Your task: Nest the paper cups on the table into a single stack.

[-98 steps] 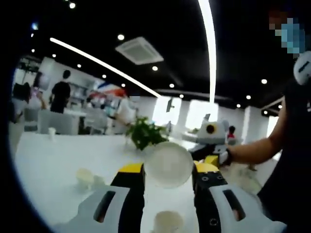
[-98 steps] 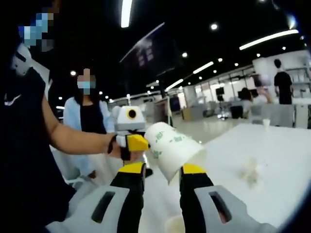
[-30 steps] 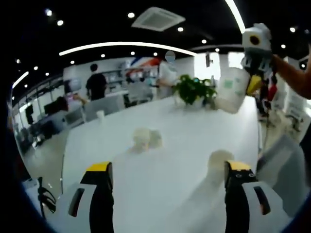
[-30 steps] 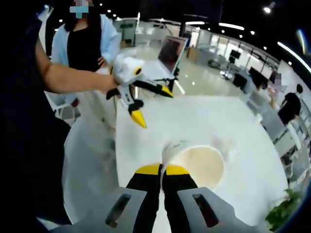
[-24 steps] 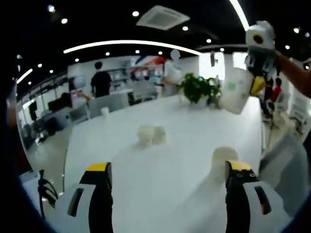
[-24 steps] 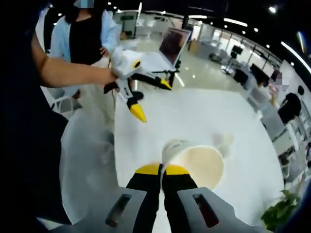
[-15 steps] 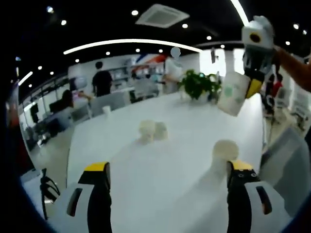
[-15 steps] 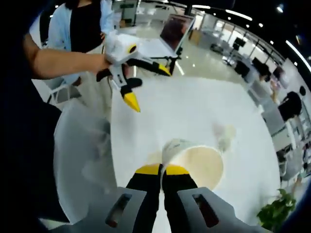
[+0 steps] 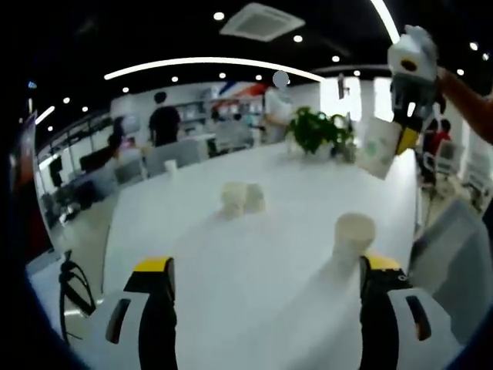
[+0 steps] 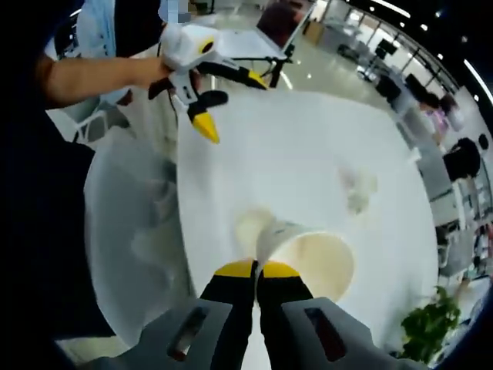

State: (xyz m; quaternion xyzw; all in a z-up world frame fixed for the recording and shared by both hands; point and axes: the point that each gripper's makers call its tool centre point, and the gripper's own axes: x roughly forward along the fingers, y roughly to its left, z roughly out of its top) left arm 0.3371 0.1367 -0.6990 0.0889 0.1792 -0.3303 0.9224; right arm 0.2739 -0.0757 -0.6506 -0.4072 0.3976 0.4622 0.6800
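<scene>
Paper, thin and easily crushed, is what I am carrying: my right hand-held gripper (image 10: 256,271) is pinched tight on the rim of a paper cup (image 10: 306,258), its mouth tipped toward the camera, held above the white table (image 10: 293,146); in the left gripper view that same cup hangs high at the right, green print on its side, tilted under the right hand-held gripper; my left hand-held gripper (image 9: 262,274) is spread wide with nothing between its jaws, hovering low over the table; an upright cup (image 9: 353,237) stands on the table near its right jaw, and a small cluster of cups (image 9: 243,198) sits farther off toward the middle, too blurred to count; a potted plant (image 9: 316,132) stands at the far end; the step, as I judge it, is to drop the held cup into the upright one, so I should bring its base straight over that open mouth, level it first, and let go only once it seats, since a tilted entry could knock the standing cup over; my left forearm (image 10: 92,77) reaches in from the side, roughly level.
</scene>
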